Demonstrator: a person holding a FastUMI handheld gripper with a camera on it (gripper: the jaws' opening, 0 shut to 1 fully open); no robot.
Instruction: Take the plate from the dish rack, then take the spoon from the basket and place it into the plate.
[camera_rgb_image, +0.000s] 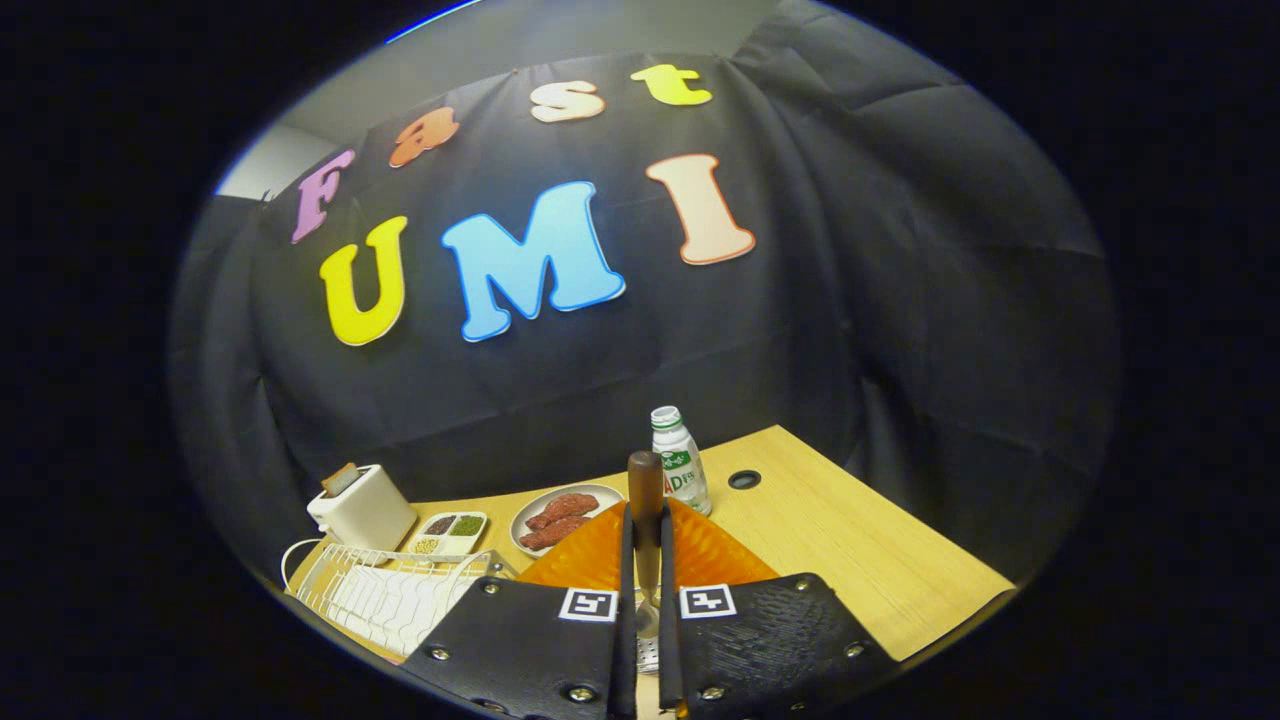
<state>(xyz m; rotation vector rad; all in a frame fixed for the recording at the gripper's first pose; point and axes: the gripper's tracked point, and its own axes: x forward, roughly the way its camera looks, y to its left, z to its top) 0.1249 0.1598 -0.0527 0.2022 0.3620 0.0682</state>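
Gripper view shows my gripper (647, 560) pinching the spoon (646, 500), with both fingers pressed on its thin stem. The brown handle sticks up between the fingers, and I think I can see the shiny bowl of the spoon low down between them, but that part is hard to make out. The orange plate (700, 555) lies on the table (860, 540), right under and just ahead of the fingers. The dish rack (385, 595) has no plate in it that I can see, so I think the plate step is done. I am now on the spoon step, and the spoon is out and held above the plate. I cannot see the basket well; something small and silver with holes sits low between my fingers, and it may be that. Next I need to bring the spoon down over the middle of the plate, tip it so it lies flat, and then let my fingers go apart. I should go slow so the spoon does not bounce out or slide off the rim. Beyond the plate stands a small bottle (678, 462) with a white cap, quite near the plate's far edge, so I must not knock it. A white dish (562, 517) with brown food, a little tray (450, 531) with green and dark bits, and a toaster (362, 508) sit farther off, beside the rack.
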